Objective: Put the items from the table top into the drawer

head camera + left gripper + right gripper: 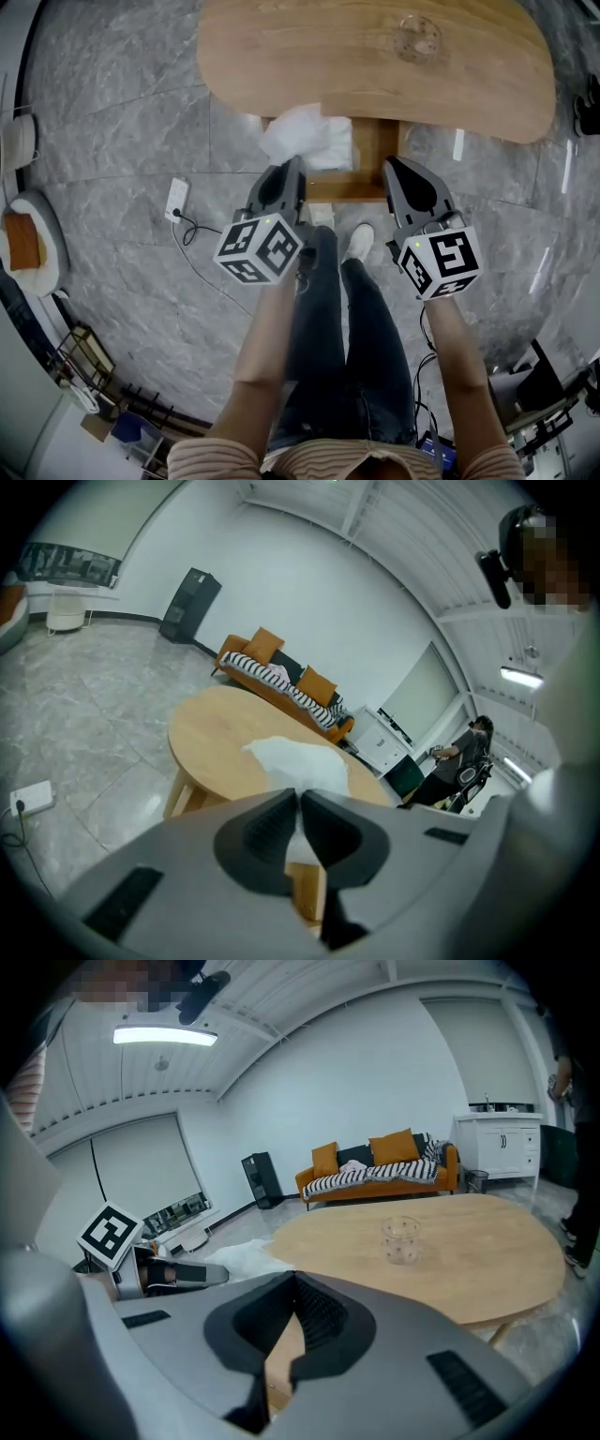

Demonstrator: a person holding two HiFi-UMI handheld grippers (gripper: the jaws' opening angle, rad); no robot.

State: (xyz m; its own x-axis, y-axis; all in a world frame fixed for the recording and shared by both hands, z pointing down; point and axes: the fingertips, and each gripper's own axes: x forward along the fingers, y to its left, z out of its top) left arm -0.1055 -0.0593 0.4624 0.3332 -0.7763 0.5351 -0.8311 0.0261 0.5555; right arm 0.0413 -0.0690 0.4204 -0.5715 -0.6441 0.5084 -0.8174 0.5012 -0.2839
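At the near edge of the wooden table [281,56]: drawer [377,155], wood, standing out from under the top toward the person.
Left gripper [297,164]: jaws pinched together on a crumpled white bag [305,136], a thin strip of it showing between the tips. The bag sits over the drawer's left part, against the table edge.
Right gripper [390,167]: jaws closed tip to tip, nothing held, over the drawer's right side.
Clear jar [419,37]: upright on the table top, far side, well apart from both grippers.
Floor [112,112]: grey stone tile; white power strip [176,200] with cord.
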